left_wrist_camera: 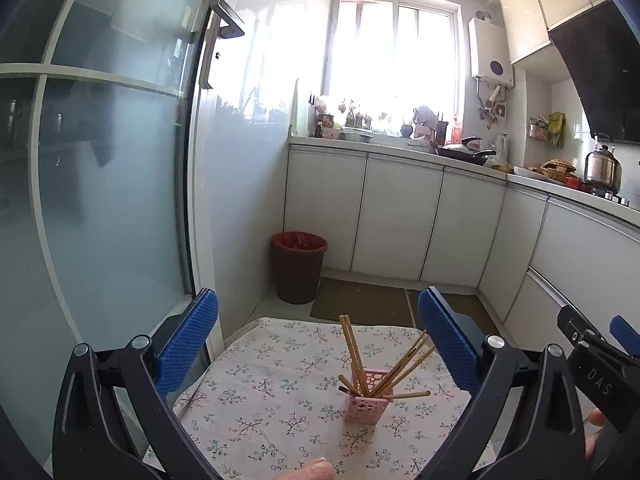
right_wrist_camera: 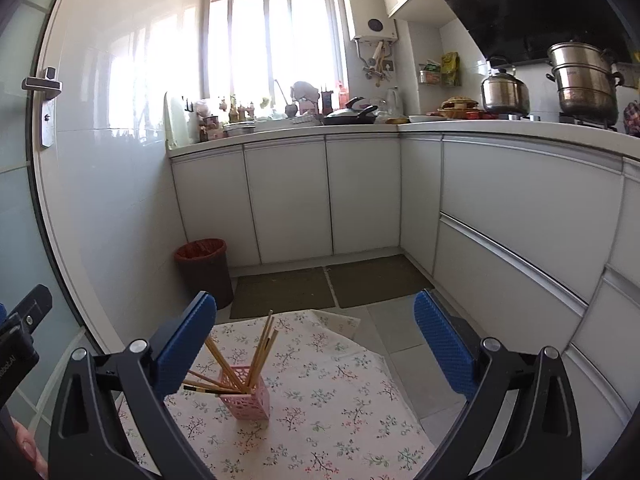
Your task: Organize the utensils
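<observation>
Both the left gripper [left_wrist_camera: 318, 344] and the right gripper [right_wrist_camera: 316, 344] stand released and empty. Just ahead of and below them, the pink holder [left_wrist_camera: 365, 398] stands on the cloth-covered worktop [left_wrist_camera: 256, 412], its chopsticks [left_wrist_camera: 354, 354] splayed and leaning, some lying nearly flat across the rim. A careless sweep past those sticks could tip the light holder or flick them onto the floor [right_wrist_camera: 400, 328] beyond.

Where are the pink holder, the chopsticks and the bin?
pink holder [right_wrist_camera: 249, 404], right wrist view, front wall.
chopsticks [left_wrist_camera: 354, 354], left wrist view, shaft of an upright pair.
bin [left_wrist_camera: 298, 276], left wrist view, side wall.
</observation>
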Available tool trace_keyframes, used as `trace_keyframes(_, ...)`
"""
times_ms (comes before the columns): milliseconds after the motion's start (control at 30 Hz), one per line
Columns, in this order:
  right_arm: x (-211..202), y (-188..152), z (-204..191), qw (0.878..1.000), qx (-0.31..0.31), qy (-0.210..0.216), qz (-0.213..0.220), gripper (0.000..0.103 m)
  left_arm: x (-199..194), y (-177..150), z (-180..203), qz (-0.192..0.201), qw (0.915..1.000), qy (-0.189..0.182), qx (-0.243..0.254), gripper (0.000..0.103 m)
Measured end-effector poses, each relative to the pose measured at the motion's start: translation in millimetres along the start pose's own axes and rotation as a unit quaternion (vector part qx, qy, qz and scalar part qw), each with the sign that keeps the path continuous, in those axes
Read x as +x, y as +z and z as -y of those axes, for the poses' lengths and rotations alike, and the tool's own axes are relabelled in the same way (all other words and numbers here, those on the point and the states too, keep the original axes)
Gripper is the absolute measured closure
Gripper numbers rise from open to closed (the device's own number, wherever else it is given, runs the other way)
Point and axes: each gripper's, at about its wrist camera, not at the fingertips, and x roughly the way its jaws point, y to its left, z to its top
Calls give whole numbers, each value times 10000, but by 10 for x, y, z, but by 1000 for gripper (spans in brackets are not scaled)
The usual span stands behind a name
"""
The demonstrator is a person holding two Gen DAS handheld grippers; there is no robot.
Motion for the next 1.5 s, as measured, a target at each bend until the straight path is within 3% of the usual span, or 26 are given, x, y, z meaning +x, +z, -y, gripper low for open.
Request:
trace_keyframes(567, -432, -99, 191, 9996, 28, -268, -108, 6, -297, -77, 265, -496, 9978, -70, 441, 7)
trace_keyframes(1500, -469, -124, 267, 9992, 223, -116, -325, 6, -333, -122, 414, -500, 9963, -117, 691, 7)
